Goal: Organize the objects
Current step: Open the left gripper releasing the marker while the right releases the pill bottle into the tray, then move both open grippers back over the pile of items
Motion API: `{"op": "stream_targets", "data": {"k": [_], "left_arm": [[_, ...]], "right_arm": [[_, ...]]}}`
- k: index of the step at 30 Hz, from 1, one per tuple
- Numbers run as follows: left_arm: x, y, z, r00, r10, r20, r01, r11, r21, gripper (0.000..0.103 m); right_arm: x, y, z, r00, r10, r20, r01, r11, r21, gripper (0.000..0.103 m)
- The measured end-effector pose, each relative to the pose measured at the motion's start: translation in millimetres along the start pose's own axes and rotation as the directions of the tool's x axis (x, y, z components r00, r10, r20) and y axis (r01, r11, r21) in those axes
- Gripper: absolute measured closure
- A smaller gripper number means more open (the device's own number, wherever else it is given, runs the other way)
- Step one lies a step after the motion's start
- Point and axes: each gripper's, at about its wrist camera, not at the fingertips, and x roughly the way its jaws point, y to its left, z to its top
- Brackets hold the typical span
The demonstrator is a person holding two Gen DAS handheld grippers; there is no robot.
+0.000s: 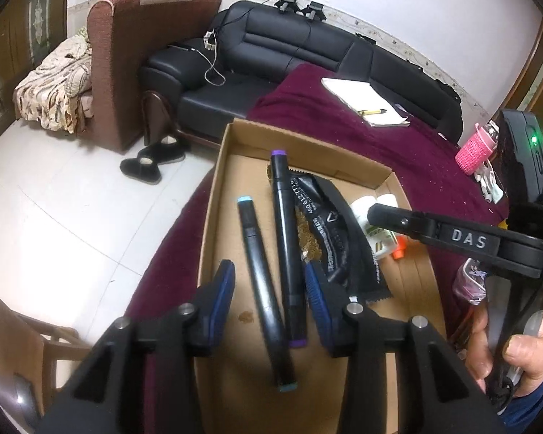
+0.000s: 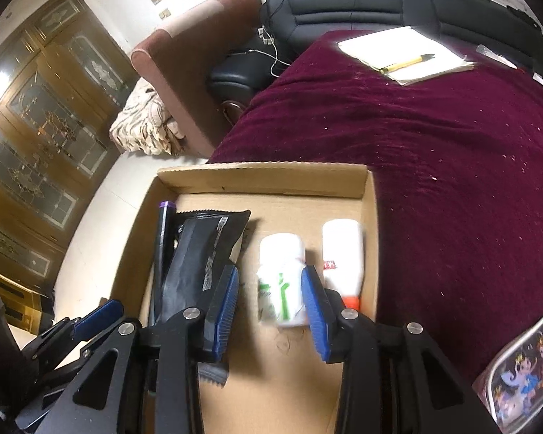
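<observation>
A shallow cardboard tray (image 1: 221, 181) (image 2: 260, 177) sits on a maroon cloth. In it lie a blue-capped black marker (image 1: 260, 289), a purple-capped black marker (image 1: 286, 235) (image 2: 161, 246), a black snack packet (image 1: 329, 238) (image 2: 199, 253), a white bottle with green print (image 2: 282, 282) and a white bottle with an orange cap (image 2: 342, 256). My left gripper (image 1: 269, 289) hangs open over both markers, its pads clear of them. My right gripper (image 2: 271, 300) straddles the green-print bottle, open, with a gap at its left pad. A hand (image 1: 517, 347) holds the right gripper's handle.
The maroon cloth (image 2: 452, 181) carries a notebook with a yellow pen (image 2: 405, 54) and a pink-sleeved bottle (image 1: 476, 152). A cartoon-printed case (image 2: 525, 369) lies near the tray's right side. A black sofa (image 1: 271, 54) stands behind; a wooden chair (image 1: 18, 332) stands at lower left.
</observation>
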Motion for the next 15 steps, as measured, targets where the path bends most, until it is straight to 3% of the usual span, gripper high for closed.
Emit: {"op": "stream_targets", "data": {"k": [15], "left_arm": [[-40.4, -80.1, -38.1, 0.996, -0.077, 0.051, 0.069, 0.987, 0.146, 0.062]], "right_arm": [[-92.1, -62.5, -81.9, 0.986, 0.129, 0.103, -0.138, 0.987, 0.086, 0.057]]}}
